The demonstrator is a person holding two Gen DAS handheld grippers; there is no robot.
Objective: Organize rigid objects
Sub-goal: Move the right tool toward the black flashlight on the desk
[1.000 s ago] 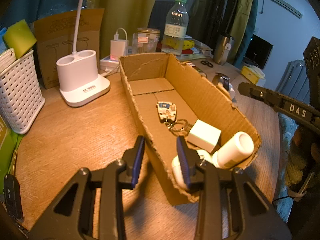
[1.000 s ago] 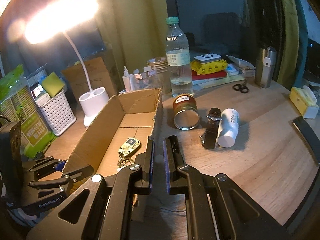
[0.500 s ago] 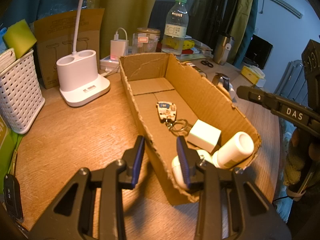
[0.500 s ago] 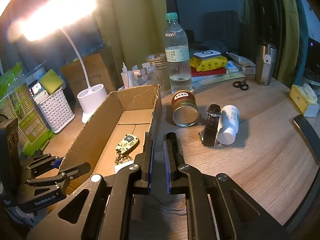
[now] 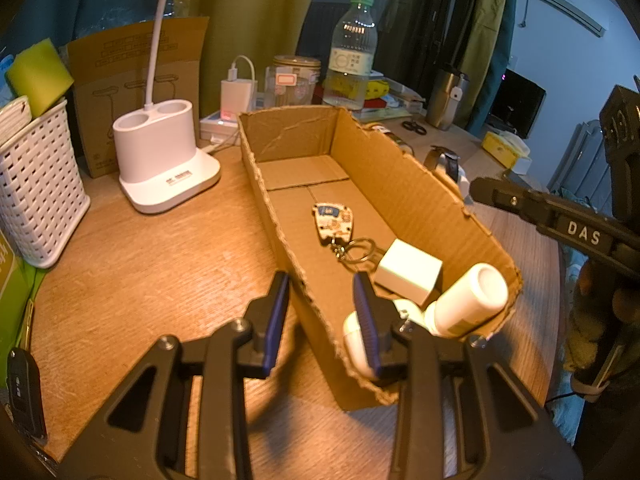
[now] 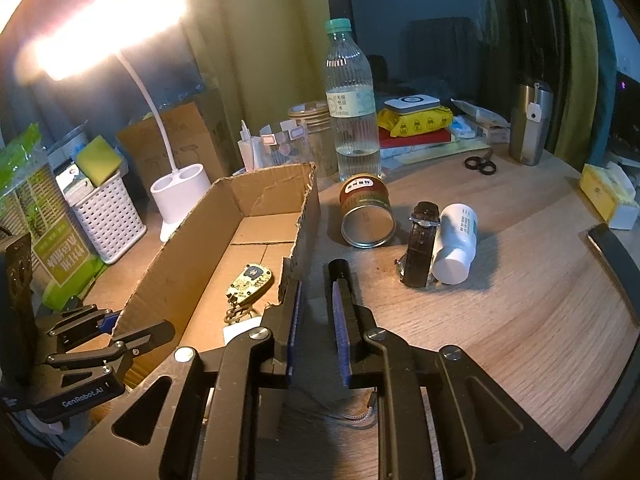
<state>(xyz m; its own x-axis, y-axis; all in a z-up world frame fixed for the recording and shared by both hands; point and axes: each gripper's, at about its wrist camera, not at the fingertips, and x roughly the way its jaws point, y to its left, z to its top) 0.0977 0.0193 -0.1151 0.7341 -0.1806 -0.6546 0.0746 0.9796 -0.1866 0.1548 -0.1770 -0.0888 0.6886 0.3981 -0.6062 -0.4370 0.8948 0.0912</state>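
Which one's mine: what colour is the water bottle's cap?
Pale green cap on the water bottle, clearest in the right wrist view.

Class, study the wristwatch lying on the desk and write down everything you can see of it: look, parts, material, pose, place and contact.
The wristwatch has a dark brown strap that looks like leather, with a silver-coloured metal case partly showing at its lower end. It stands on its side with the strap curved into a loop. It rests on the wooden desk, right of the cardboard box, between the tipped tin can and the white bottle, which lies against it. Its dial is not visible. Neither gripper touches it.
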